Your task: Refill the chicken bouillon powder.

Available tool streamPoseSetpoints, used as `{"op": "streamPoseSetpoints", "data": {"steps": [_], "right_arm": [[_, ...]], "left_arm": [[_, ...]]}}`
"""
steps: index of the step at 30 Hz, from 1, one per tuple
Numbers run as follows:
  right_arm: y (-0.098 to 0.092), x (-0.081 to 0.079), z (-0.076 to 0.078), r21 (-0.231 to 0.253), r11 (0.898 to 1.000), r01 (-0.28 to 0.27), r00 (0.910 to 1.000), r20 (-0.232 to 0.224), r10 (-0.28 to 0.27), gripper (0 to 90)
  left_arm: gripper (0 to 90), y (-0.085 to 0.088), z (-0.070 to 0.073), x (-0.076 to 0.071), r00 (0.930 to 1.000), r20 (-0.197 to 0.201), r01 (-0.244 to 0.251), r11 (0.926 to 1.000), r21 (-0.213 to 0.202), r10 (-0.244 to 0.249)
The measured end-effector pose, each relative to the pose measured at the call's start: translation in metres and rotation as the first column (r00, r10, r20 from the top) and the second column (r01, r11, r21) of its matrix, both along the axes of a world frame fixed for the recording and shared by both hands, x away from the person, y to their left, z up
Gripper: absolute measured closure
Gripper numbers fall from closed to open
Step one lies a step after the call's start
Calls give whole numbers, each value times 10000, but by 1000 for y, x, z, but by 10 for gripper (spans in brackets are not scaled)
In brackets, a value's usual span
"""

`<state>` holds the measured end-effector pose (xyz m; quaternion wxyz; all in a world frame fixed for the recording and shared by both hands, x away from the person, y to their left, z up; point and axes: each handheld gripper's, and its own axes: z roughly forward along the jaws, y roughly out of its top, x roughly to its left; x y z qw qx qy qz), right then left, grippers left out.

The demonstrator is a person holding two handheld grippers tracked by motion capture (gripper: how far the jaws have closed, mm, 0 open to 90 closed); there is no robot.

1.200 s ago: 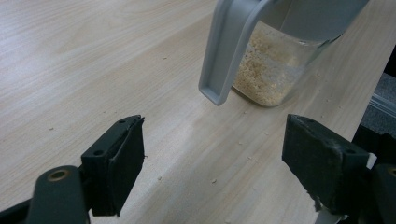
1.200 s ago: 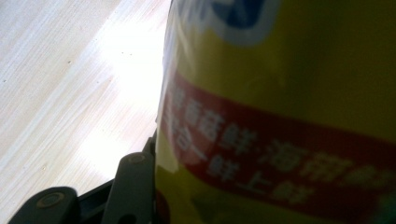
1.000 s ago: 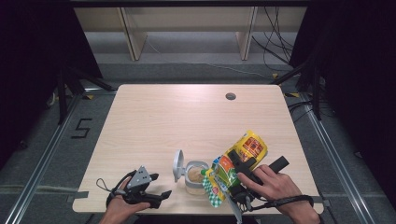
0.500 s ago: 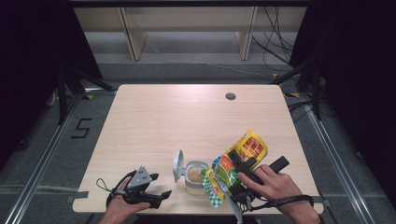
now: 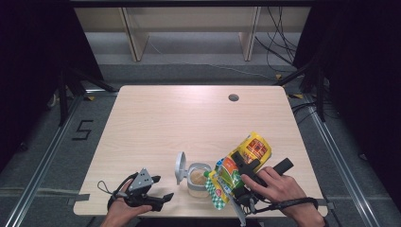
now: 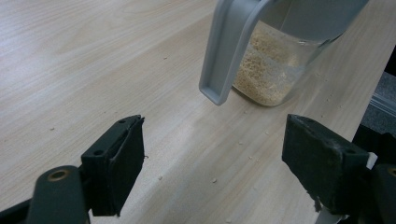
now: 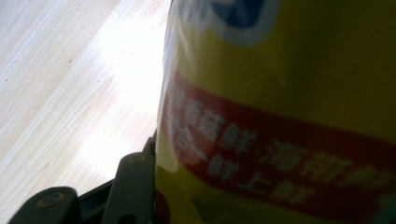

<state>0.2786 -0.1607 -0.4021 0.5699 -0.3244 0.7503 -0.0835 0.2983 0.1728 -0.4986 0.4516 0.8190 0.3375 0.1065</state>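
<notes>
Two hand-held tongs work at the near edge of a pale wooden table [image 5: 189, 123]. The right tongs [image 5: 239, 182], in the person's right hand [image 5: 276, 187], are clamped partway closed around a yellow plastic pouch with red and green printing [image 5: 239, 165]. The pouch is tilted, its lower end leaning down over a small clear jar holding beige granules [image 5: 197, 178]. Seen from the right gripper view, the pouch's yellow side [image 7: 289, 107] presses against one black jaw. The jar stands upright near the table's front edge, its grey flip lid [image 5: 180, 166] hinged open to its left. The left tongs [image 5: 163, 197] rest on the table left of the jar, jaws spread wide and holding nothing. Scattered crumbs [image 6: 214, 179] lie on the wood between those jaws.
</notes>
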Motion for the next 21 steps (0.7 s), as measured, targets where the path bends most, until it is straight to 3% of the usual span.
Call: {"op": "streamPoseSetpoints", "data": {"steps": [2, 8, 9, 10, 14, 15, 16, 18, 19, 21], "right_arm": [[0, 0, 1, -136, 9998, -114, 9999, 26, 114, 563], [0, 0, 1, -157, 9998, -107, 9999, 20, 108, 563], [0, 0, 1, -151, 9998, -103, 9999, 13, 103, 564], [0, 0, 1, -145, 9998, -105, 9999, 13, 105, 564], [0, 0, 1, -150, 9999, -64, 10000, -11, 64, 564], [0, -1, 0, -11, 10000, -9, 10000, 14, 9, 564], [0, -1, 0, -19, 10000, -14, 10000, 24, 14, 564], [1, -1, 0, -21, 10000, -24, 10000, 37, 24, 564], [1, -1, 0, -50, 10000, -47, 10000, 37, 47, 564], [1, -1, 0, -47, 10000, -69, 10000, 67, 69, 564]], "left_arm": [[205, 1, 1, 0, 10000, 55, 74, 9998, 175, -75], [205, 0, 0, 0, 10000, 4, 3, 10000, 1, -3], [205, 2, 1, 1, 10000, 42, 68, 9997, 254, -69], [205, 0, 0, 0, 10000, 1, 8, 10000, 25, -8], [205, 0, 0, 0, 10000, 1, 2, 10000, 2, -2], [205, 2, 1, 1, 9999, 88, 104, 9994, 345, -107], [205, 2, 1, 1, 9999, 83, 108, 9992, 376, -111], [205, 2, 1, 1, 9999, 83, 125, 9992, 372, -128], [205, -1, -1, 0, 10000, 41, -12, 9999, -100, 12], [205, 0, 0, 0, 10000, 17, -35, 10000, 12, 35]]}}
